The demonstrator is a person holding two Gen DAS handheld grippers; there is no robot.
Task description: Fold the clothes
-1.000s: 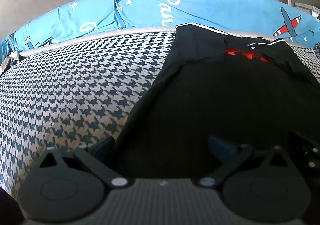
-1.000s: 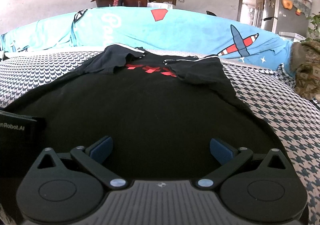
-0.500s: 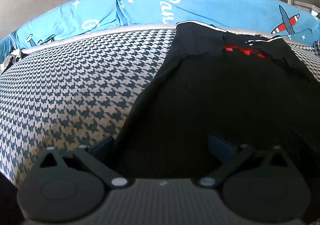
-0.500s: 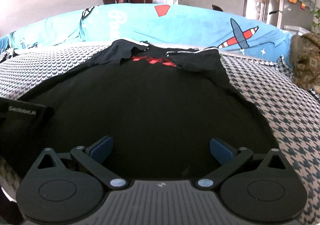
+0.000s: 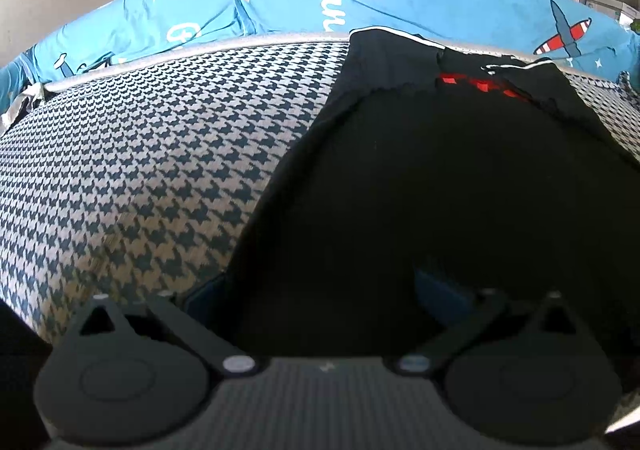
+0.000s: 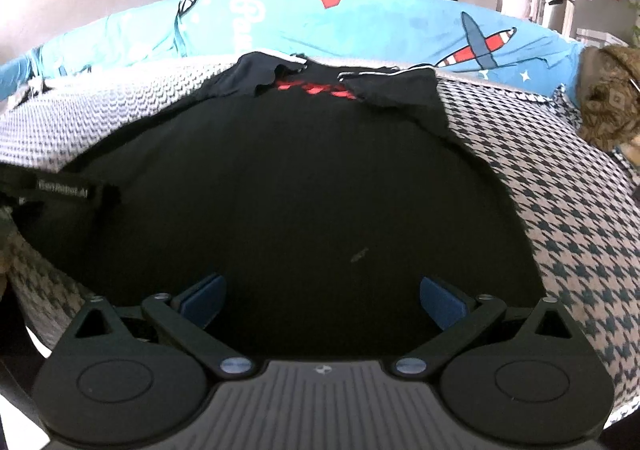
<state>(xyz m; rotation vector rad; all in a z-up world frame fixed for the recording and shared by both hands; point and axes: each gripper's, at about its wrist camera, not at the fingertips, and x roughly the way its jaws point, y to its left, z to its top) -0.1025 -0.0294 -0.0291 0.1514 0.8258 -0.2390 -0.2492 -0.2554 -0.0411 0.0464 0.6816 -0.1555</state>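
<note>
A black T-shirt with red print and white-edged sleeves (image 6: 304, 178) lies spread on the houndstooth-patterned cloth surface (image 5: 140, 154), collar toward twelve o'clock. My right gripper (image 6: 322, 300) hangs over its hem, jaws spread wide, holding nothing. My left gripper (image 5: 320, 296) is likewise wide apart at the shirt's nine o'clock edge. A bright blue printed sheet (image 6: 400, 26) lies beyond.

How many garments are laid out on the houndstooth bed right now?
1: a black T-shirt with red print, spread flat on the houndstooth cover, its sleeves folded in at the far end. Both grippers hover open at its near hem. Anything beneath it would be hidden.
</note>
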